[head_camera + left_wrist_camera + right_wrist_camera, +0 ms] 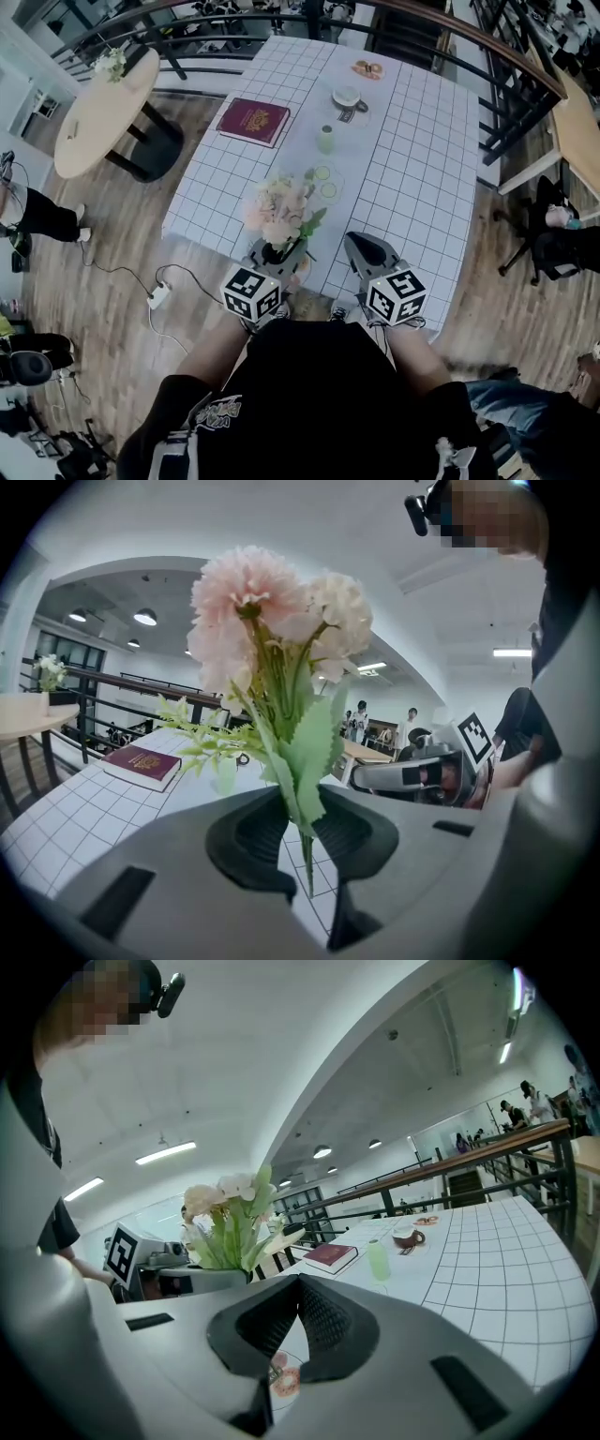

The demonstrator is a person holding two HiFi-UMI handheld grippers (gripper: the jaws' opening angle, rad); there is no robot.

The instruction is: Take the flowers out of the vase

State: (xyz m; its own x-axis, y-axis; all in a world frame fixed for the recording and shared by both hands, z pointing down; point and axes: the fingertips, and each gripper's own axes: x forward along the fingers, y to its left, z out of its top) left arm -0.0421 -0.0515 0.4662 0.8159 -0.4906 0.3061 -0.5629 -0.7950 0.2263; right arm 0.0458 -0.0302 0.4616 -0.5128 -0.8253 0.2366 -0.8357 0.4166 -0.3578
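Pale pink and cream flowers [279, 214] sit in the left gripper [275, 251], over the near edge of the table [422, 169], which has a white grid cloth.

Left gripper view: the jaws pinch the green stems and a leaf just under the foliage. One thin stem end hangs free below the pads. The blooms stand upright at 12 o'clock from the jaws. No vase is around the stems in any view.

Right gripper [363, 246]: in the right gripper view its jaws are pressed together with nothing between the pads. In the head view it is at 3 o'clock from the left gripper, near it but not touching. Both point toward the far end of the table.

Table contents, head view, taken from the flowers:
- dark red book [253, 122] at 11 o'clock, lying flat
- small pale green cup [325, 139] at 1 o'clock, upright
- brown mug [347, 97] beyond the cup, also at 1 o'clock
- plate of pastries [367, 68] at the far end
- clear glass item [326, 183] just beyond the blooms; I cannot tell what it is

Off the table, a round wooden table [103, 112] stands at 10 o'clock on the plank floor. The person's dark sleeves fill the bottom of the head view.
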